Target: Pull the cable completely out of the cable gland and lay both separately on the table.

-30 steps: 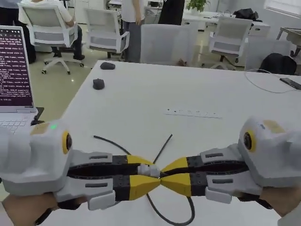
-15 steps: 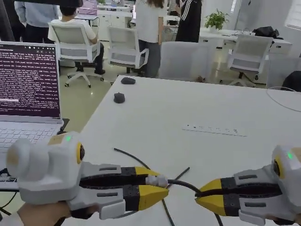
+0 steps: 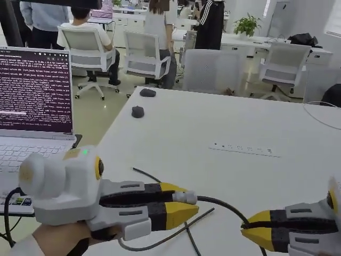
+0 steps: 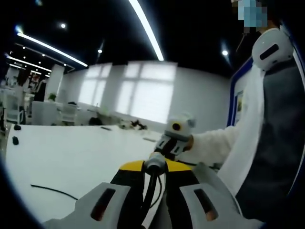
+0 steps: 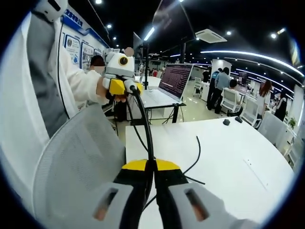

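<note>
Head view: nearest, at the right, the right hand-held gripper (image 3: 246,230) is clamped on the black cable (image 3: 221,204), and its body is cut off by the frame edge. To its left, the left hand-held gripper (image 3: 189,201) is closed around the pale cable gland (image 3: 186,197), held just above the desk (image 3: 229,117). A second ago the two noses met at the gland. Now they stand apart, with a bare stretch of cable strung between them. I judge the pull is under way but not finished: the cable still enters the gland, and nothing has been laid down. More cable loops on the desk under and beyond the left one, so how much must still pass through cannot be told. The right gripper view shows the cable running from between its closed jaws up to the gland, but the exact pinch point is hidden. Farther left sits a laptop (image 3: 32,90). Far across the desk lies a mouse (image 3: 138,111), too small for detail.
</note>
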Available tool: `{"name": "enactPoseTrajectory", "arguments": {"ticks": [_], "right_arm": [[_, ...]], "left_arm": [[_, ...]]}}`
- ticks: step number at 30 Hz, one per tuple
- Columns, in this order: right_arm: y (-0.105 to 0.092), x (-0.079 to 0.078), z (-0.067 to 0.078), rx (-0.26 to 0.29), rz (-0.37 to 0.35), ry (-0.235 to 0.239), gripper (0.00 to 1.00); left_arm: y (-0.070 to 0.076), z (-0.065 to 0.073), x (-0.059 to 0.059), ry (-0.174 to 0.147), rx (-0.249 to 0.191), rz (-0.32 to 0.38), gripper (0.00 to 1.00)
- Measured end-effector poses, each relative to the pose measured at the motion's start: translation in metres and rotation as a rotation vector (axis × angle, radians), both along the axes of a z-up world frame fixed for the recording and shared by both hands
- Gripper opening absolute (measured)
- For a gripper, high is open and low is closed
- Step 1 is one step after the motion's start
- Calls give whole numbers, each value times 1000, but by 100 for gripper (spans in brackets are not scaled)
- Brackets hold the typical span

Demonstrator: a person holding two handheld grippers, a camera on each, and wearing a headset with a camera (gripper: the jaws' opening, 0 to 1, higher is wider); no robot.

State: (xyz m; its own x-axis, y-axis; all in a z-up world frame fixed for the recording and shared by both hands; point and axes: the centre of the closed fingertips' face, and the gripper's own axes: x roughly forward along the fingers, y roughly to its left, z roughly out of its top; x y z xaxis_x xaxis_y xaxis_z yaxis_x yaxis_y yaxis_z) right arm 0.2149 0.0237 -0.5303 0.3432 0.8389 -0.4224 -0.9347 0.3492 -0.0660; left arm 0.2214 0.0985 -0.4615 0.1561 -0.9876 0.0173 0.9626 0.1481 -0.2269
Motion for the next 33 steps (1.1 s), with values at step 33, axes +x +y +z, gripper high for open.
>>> {"name": "enactPoseTrajectory", "arguments": {"ticks": [33], "right_arm": [[53, 18, 45, 98, 145, -63, 3]], "left_arm": [[-18, -11, 20, 2, 48, -55, 16]]}}
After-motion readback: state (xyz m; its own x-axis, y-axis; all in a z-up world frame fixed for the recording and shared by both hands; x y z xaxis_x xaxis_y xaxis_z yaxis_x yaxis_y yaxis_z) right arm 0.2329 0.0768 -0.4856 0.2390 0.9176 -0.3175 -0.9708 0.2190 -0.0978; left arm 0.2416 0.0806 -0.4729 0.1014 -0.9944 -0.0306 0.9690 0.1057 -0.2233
